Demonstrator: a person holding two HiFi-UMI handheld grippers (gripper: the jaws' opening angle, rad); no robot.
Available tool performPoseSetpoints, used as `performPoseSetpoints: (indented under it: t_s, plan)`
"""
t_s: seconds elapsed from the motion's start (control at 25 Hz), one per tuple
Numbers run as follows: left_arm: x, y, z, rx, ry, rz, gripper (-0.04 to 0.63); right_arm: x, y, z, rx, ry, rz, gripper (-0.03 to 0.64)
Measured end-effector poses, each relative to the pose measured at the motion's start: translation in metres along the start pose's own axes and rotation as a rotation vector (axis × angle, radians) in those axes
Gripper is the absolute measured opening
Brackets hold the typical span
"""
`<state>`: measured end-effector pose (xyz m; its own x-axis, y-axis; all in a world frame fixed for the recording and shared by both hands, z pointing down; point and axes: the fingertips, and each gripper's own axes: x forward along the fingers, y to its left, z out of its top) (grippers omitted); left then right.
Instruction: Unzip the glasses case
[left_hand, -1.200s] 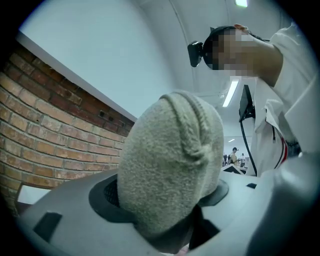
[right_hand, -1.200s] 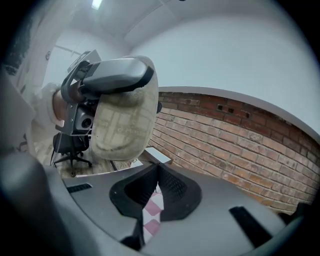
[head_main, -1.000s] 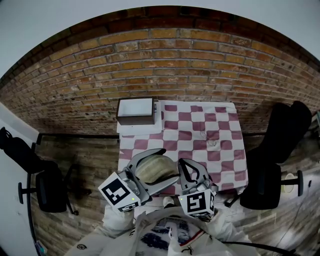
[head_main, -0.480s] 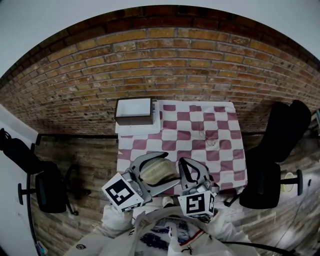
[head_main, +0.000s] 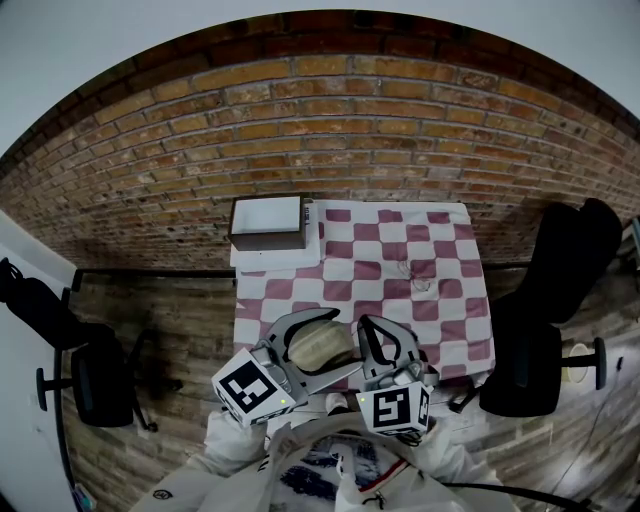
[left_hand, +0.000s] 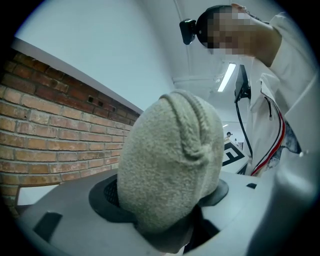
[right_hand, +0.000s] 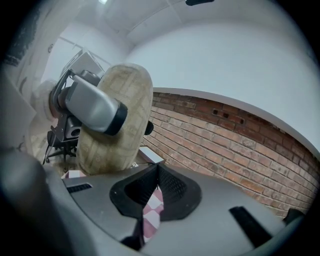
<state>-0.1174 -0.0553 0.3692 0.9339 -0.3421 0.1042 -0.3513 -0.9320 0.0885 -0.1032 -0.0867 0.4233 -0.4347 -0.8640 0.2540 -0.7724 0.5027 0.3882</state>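
The left gripper (head_main: 338, 338) clamps the soft glasses case (left_hand: 170, 160), the right gripper (right_hand: 156, 171) closed on nothing beside it; a hard zip tug could twist it free

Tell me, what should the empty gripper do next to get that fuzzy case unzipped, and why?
Probably open the right gripper and ease it toward the ridged seam that runs over the glasses case. The left gripper clamps the case firmly, so it is steadied, while the right one sits beside it with its jaws shut on nothing. No zip pull is clear, so it should look along that seam first.
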Motion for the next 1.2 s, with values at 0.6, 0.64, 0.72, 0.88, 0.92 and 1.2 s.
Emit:
performPoseSetpoints:
  t_s: [0.6, 0.64, 0.72, 0.88, 0.92, 1.2]
  plan:
    - [0.005, -0.008, -0.022, 0.072, 0.099, -0.027, 0.331, -0.004, -0.002, 0.006, 0.038, -0.025, 0.001, 0.017]
    - [0.006, -0.009, -0.022, 0.069, 0.099, -0.028, 0.331, -0.005, -0.002, 0.006, 0.04, -0.027, 0.0, 0.017]
    - [0.006, -0.009, -0.024, 0.067, 0.105, -0.033, 0.331, -0.005, -0.003, 0.007, 0.046, -0.026, 0.0, 0.017]
    - [0.005, -0.009, -0.025, 0.063, 0.115, -0.043, 0.331, -0.006, -0.003, 0.008, 0.046, -0.024, 0.0, 0.017]
    - [0.006, -0.009, -0.026, 0.059, 0.116, -0.045, 0.333, -0.006, -0.003, 0.007, 0.043, -0.024, 0.001, 0.017]
    - [0.007, -0.011, -0.03, 0.033, 0.123, -0.068, 0.331, -0.007, -0.002, 0.006, 0.053, -0.025, 0.009, 0.017]
